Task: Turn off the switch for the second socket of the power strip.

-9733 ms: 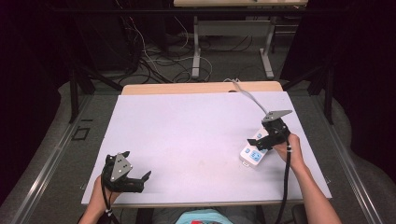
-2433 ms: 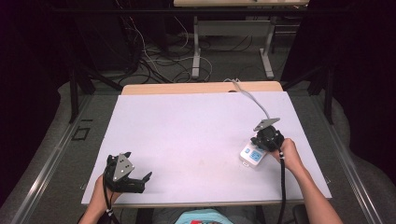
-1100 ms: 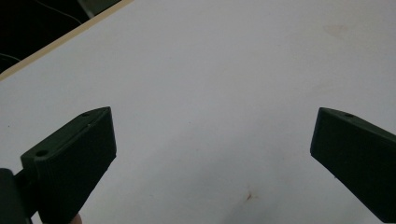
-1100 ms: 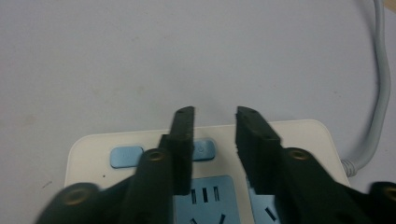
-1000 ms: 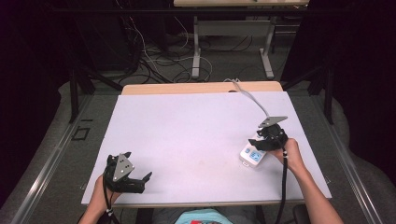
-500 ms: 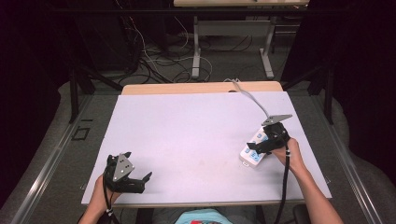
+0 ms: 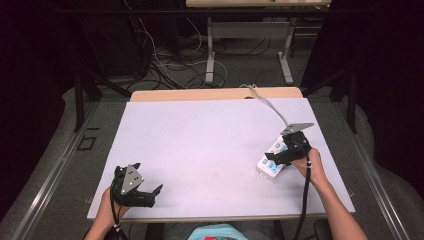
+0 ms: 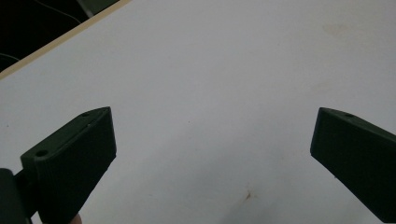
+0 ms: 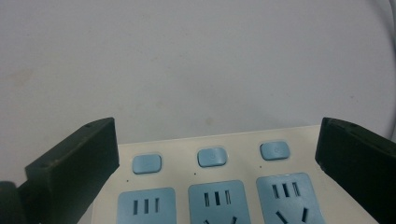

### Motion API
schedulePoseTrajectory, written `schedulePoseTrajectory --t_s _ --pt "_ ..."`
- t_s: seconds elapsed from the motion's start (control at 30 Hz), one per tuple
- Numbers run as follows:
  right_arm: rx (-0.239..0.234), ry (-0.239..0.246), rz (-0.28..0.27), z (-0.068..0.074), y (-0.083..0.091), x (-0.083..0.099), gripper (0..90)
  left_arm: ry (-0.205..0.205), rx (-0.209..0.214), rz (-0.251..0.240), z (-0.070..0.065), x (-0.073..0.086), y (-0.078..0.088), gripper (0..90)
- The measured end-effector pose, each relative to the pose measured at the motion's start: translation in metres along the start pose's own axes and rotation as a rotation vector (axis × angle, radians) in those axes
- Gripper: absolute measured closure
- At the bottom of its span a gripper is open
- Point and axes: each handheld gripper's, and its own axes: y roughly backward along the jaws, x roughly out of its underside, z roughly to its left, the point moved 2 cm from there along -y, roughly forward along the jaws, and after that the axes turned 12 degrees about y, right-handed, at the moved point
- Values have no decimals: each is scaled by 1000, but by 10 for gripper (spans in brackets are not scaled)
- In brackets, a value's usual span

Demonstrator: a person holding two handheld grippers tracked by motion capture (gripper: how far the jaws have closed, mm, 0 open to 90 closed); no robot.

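Over the white plastic power strip with blue sockets (image 9: 219, 186) my right tongs (image 9: 217, 154) have just spread wide, gripping nothing; my left tongs (image 8: 212, 154) gape above the pale tabletop (image 7: 210, 135).

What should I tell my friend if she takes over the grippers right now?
Right gripper: open, fingers just opened wide, hovering over the white power strip by its three blue switches; nothing gripped.
Left gripper: open, empty, over bare table at the near left.
Done: strip lies flat at the table's right side, cord trailing back.
Left: probably pressing the switches, judging by the aim.
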Motion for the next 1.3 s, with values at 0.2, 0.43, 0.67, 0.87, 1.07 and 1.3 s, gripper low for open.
schedulePoseTrajectory --t_s 0.2,0.43,0.67,0.87,1.07,1.3 --pt "-2 -8 -6 2 4 1 0 -1 -2 2 0 0 0 0" --pt "11 0 -17 6 14 3 0 4 0 1 0 0 0 0" --pt "15 26 -20 16 22 3 0 2 -1 1 0 0 1 0" --pt "14 38 -32 23 28 3 0 5 -3 -2 0 0 0 0" --pt "13 25 -33 28 35 8 0 6 -4 -3 0 0 1 0" --pt "19 19 -37 31 43 16 0 5 -6 -2 0 0 1 0"
